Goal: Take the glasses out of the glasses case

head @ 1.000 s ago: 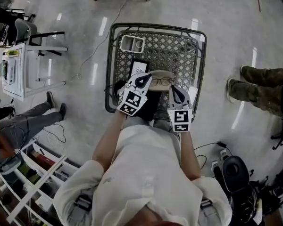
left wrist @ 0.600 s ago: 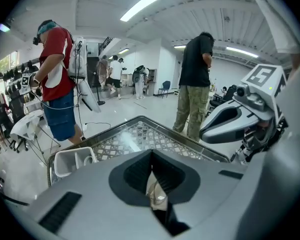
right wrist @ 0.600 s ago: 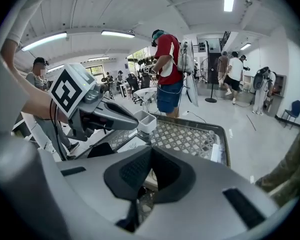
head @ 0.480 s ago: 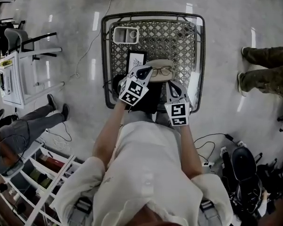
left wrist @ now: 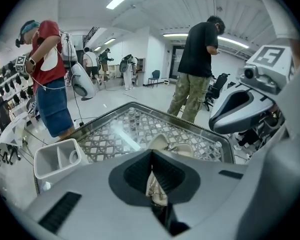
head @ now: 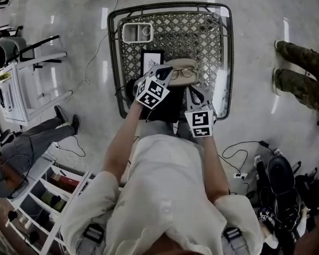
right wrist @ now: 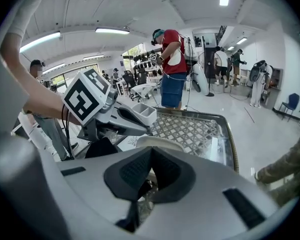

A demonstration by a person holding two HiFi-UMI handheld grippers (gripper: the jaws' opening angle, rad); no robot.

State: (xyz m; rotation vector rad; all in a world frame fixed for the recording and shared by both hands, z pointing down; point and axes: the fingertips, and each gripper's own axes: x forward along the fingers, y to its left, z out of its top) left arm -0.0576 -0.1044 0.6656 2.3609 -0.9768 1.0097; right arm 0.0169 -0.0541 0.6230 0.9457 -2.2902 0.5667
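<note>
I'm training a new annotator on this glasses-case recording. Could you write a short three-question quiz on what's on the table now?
1. True or false: the glasses already lie outside the glasses case.
2. What stands at the far left corner of the lattice table? A) a mug B) a white two-compartment tray C) a laptop
3. Fill in: the jaws of the left tongs are ___.
Key: 1 false, they lie in the open case; 2 B; 3 shut.
</note>
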